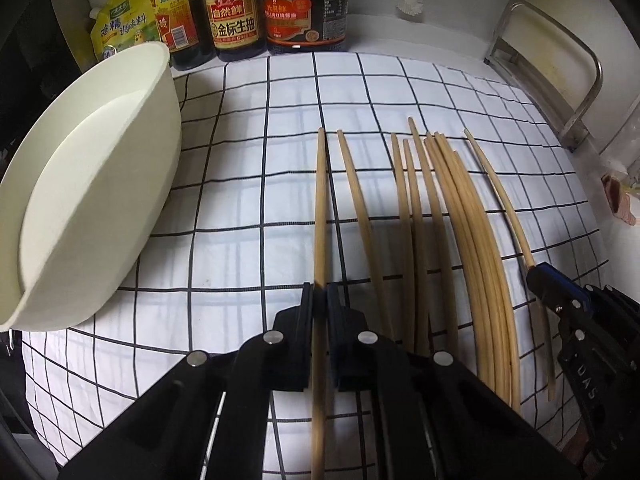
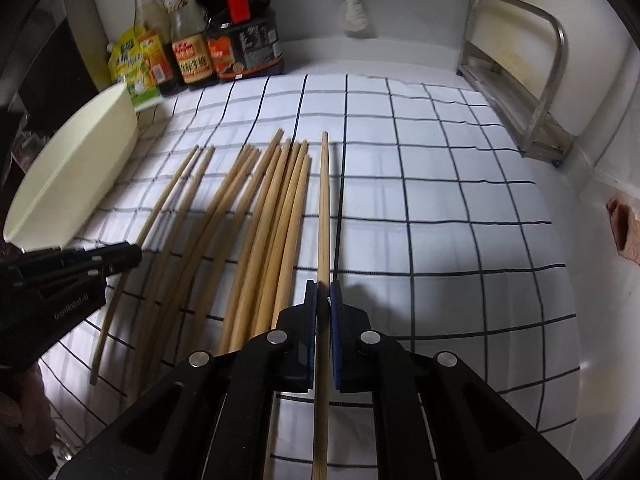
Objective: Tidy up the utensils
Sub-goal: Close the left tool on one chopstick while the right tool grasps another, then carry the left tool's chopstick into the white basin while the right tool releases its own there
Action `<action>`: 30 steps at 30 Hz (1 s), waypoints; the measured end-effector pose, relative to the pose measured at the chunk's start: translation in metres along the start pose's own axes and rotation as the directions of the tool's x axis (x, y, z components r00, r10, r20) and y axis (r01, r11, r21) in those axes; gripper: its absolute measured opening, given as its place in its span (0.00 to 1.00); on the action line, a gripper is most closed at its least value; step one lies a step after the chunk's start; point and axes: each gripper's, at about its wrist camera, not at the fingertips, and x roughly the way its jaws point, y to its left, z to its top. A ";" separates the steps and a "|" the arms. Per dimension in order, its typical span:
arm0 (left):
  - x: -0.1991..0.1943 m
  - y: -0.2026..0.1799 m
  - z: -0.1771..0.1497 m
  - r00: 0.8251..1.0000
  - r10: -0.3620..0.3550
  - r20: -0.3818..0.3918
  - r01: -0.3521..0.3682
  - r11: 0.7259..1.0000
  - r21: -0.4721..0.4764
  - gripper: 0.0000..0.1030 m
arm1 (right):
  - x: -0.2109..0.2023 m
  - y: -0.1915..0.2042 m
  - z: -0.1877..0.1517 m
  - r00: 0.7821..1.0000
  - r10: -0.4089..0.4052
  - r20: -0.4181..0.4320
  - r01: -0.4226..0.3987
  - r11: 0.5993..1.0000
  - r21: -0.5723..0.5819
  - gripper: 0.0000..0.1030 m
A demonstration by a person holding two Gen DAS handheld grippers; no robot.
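Both hand-held grippers are clamped on chopsticks. Left hand-held gripper (image 1: 320, 300) pinches the leftmost chopstick (image 1: 320, 208) of the row, jaws pressed onto it about midway along its length. Right hand-held gripper (image 2: 323, 300) pinches the rightmost chopstick (image 2: 325, 208), same kind of grip. Each gripper is seen low in the other's view, at the outer end of the row.

The loose chopsticks (image 1: 460, 220) lie side by side on the checked cloth (image 1: 240, 184) covering the table, between the two gripped ones, tips pointing toward the back wall. Cream bowl (image 1: 92, 184) sits at the left edge of the cloth, near the sauce bottles (image 1: 236, 12). Metal rack (image 1: 560, 80) stands at the back right.

Step in hand, as I judge it: grasp made on one stick per hand, lift not yet begun. Next move calls for raising both sticks clear without dragging the neighbours, then carrying them to wherever they get gathered; bowl looks a likely spot, can't tell for sure. Thin round sticks may pivot in the jaws.
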 end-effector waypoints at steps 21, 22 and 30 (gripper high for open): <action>-0.112 0.156 0.058 0.980 0.073 0.186 -0.050 0.991 -0.125 0.07 | -0.036 0.168 0.118 0.962 0.244 0.123 -0.230 0.966 -0.117 0.06; -0.112 0.167 0.061 0.980 0.077 0.186 -0.053 0.990 -0.128 0.07 | -0.029 0.184 0.125 0.960 0.257 0.114 -0.242 0.962 -0.128 0.06; -0.082 0.240 0.076 0.983 0.108 0.150 -0.082 0.982 -0.170 0.07 | 0.018 0.265 0.154 0.954 0.300 0.027 -0.292 0.944 -0.155 0.06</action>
